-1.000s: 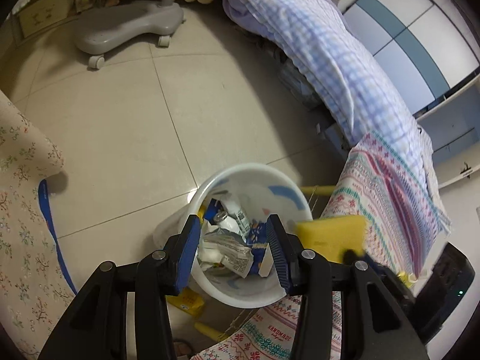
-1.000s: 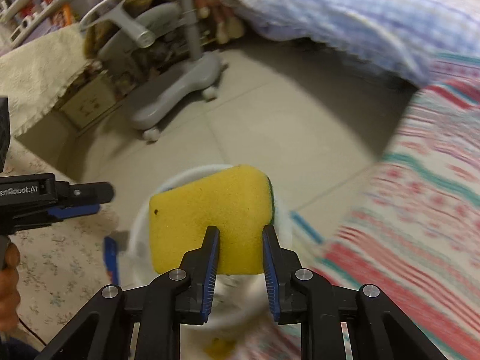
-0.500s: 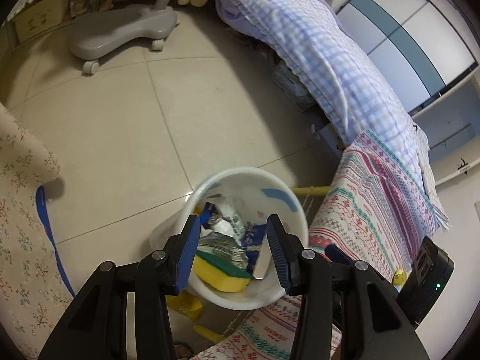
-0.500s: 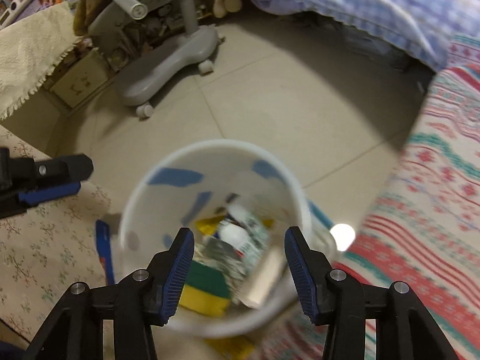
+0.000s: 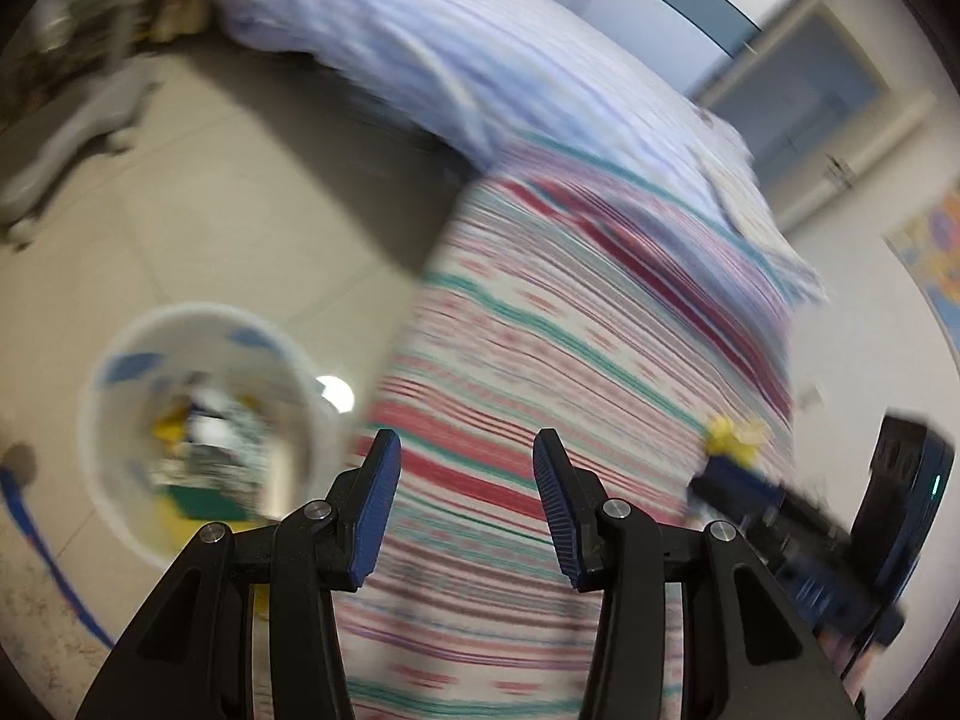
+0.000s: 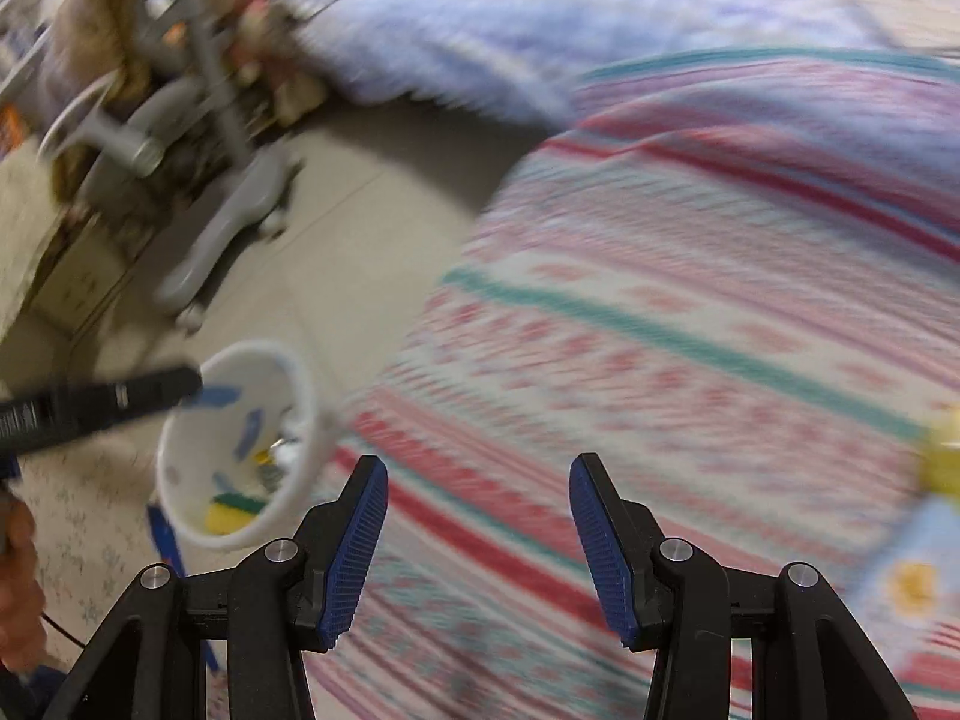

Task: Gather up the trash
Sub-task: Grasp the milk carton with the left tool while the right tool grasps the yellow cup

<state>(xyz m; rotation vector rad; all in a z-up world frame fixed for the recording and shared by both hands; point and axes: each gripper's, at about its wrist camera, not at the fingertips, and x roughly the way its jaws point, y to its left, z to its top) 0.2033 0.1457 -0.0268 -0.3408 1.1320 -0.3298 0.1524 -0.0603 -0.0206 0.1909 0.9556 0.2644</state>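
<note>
Yellow scrap (image 6: 942,462) on the striped cloth (image 6: 690,312) lies at three o'clock of the spread, empty right gripper (image 6: 478,531), nearer it than the spread, empty left gripper (image 5: 461,501).

A white bin (image 6: 237,450) with blue marks stands upright on the floor. Inside lie a yellow-green sponge (image 6: 231,510) and blurred crumpled wrappers (image 5: 204,450).

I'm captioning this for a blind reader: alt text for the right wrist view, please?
An open, empty right hand-held gripper points at a striped cloth. To its left a white bin on the tiled floor holds a yellow-green sponge.
</note>
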